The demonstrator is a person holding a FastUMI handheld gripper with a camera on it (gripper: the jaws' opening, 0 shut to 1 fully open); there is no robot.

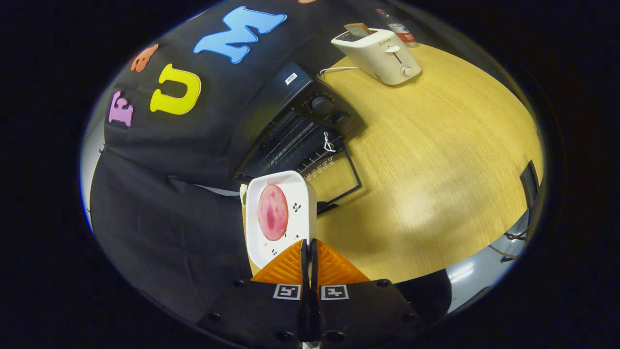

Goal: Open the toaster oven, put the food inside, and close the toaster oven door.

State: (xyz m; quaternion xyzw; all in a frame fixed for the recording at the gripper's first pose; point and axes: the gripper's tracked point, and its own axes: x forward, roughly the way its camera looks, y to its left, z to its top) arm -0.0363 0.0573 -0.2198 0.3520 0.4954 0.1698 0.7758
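A white square plate (295, 228) carries a round pink slice of meat (272, 212). My gripper (308, 243) is shut on the plate's near rim and holds it up in the air, tilted. Just beyond the plate stands the black toaster oven (295, 104) on the wooden table (436, 160). Its glass door (336, 182) hangs open, folded down flat toward the plate. The wire rack (295, 145) inside shows through the opening, and two knobs sit at the oven's far side.
A cream pop-up toaster (380, 55) with a slice of bread in it stands farther back on the table, with a bottle (399, 29) behind it. A dark chair (530, 184) stands at the table's far edge. The table's edge runs close under my fingers.
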